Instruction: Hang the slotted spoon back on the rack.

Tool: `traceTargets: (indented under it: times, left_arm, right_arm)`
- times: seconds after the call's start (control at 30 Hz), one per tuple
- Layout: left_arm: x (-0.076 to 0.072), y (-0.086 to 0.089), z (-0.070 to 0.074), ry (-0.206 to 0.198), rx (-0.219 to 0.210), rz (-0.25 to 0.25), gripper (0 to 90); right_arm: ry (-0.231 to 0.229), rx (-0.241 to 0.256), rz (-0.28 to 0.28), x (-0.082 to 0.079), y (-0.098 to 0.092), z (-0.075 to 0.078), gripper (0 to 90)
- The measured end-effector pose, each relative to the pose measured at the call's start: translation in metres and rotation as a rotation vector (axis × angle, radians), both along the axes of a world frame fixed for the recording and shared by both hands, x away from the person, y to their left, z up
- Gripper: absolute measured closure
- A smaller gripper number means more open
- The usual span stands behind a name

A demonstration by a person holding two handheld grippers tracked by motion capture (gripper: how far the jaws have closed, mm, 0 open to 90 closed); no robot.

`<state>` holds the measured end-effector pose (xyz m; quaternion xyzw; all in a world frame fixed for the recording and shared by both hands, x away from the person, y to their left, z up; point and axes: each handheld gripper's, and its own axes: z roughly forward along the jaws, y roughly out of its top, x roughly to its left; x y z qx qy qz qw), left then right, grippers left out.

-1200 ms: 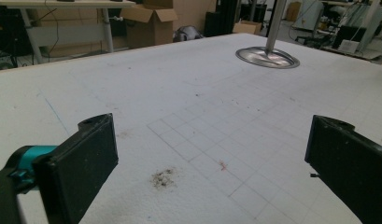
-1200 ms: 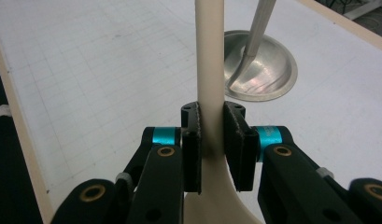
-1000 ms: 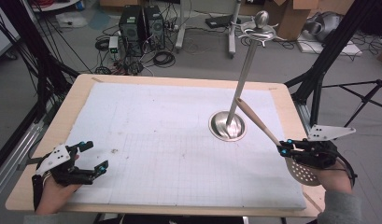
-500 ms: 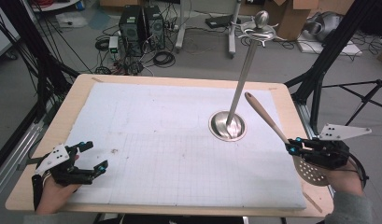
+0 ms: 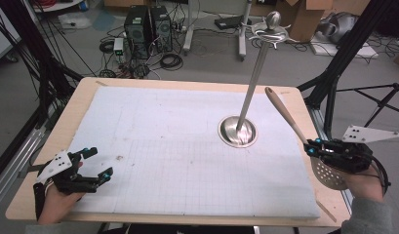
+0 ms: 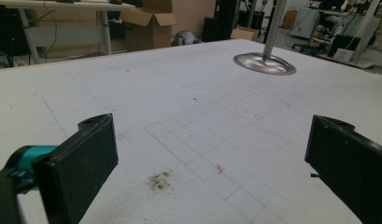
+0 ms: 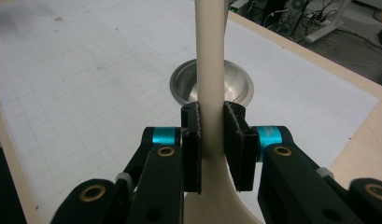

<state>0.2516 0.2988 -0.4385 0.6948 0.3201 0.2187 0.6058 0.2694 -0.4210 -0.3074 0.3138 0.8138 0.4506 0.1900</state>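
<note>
The right gripper (image 5: 310,147) clamps the slotted spoon (image 5: 304,138) at its neck (bowl toward the person), handle slanting up toward the metal stand (image 5: 250,97). The left gripper (image 5: 93,163) rests open, well apart.

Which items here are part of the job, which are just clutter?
In the job: slotted spoon, clamped in right gripper; metal hanging stand. Left gripper idle, open.

Lying about: computer towers, cardboard boxes, floor cables.
</note>
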Motion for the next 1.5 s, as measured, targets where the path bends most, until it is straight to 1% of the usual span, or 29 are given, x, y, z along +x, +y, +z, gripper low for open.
traceTargets:
  times: [0.13,0.33,0.57,0.77,0.8,0.87,0.9,0.97,1.0,1.07,1.2,1.27,1.33,1.4,1.5]
  left_arm:
    - [0.000,0.001,-0.001,0.004,-0.004,0.003,2.8]
    - [0.001,0.001,-0.001,0.005,-0.002,0.002,2.8]
    - [0.001,0.002,-0.002,0.008,-0.007,0.007,2.8]
    - [0.000,0.005,-0.002,0.008,-0.012,0.011,2.7]
    - [0.000,0.005,-0.002,0.009,-0.013,0.012,2.7]
    - [0.001,0.004,-0.002,0.011,-0.015,0.012,2.7]
    - [0.001,0.005,-0.002,0.010,-0.010,0.009,2.7]
    - [0.001,0.005,-0.002,0.011,-0.007,0.008,2.7]
    - [0.000,0.005,-0.002,0.012,-0.013,0.011,2.8]
    - [0.000,0.006,-0.001,0.008,-0.017,0.014,2.7]
    - [-0.001,0.008,-0.002,0.008,-0.021,0.018,2.7]
    - [-0.001,0.009,-0.002,0.009,-0.021,0.019,2.7]
    - [-0.001,0.009,-0.002,0.010,-0.020,0.020,2.8]
    - [-0.002,0.010,-0.003,0.013,-0.022,0.020,2.7]
    - [-0.002,0.011,-0.004,0.016,-0.025,0.022,2.8]
  right_arm:
    - [-0.016,0.018,-0.006,0.000,-0.002,0.004,78.1]
    - [-0.044,0.015,-0.015,-0.002,-0.001,0.011,78.1]
    - [-0.064,0.034,-0.035,-0.002,-0.002,0.017,78.1]
    - [-0.059,0.062,-0.043,0.000,-0.005,0.020,78.1]
    - [-0.067,0.065,-0.047,0.000,-0.005,0.021,78.1]
    - [-0.068,0.071,-0.055,0.000,-0.006,0.023,78.1]
    - [-0.071,0.065,-0.062,0.000,-0.006,0.025,78.1]
    - [-0.071,0.066,-0.063,0.000,-0.006,0.026,78.1]
    - [-0.079,0.067,-0.062,0.001,-0.006,0.027,78.1]
    - [-0.072,0.077,-0.067,0.001,-0.007,0.029,78.1]
    - [-0.090,0.096,-0.079,0.002,-0.009,0.033,78.1]
    - [-0.097,0.092,-0.083,0.003,-0.009,0.036,78.1]
    - [-0.093,0.094,-0.084,0.003,-0.009,0.039,78.0]
    - [-0.095,0.087,-0.089,0.005,-0.008,0.039,78.1]
    - [-0.090,0.090,-0.100,0.007,-0.009,0.039,78.1]
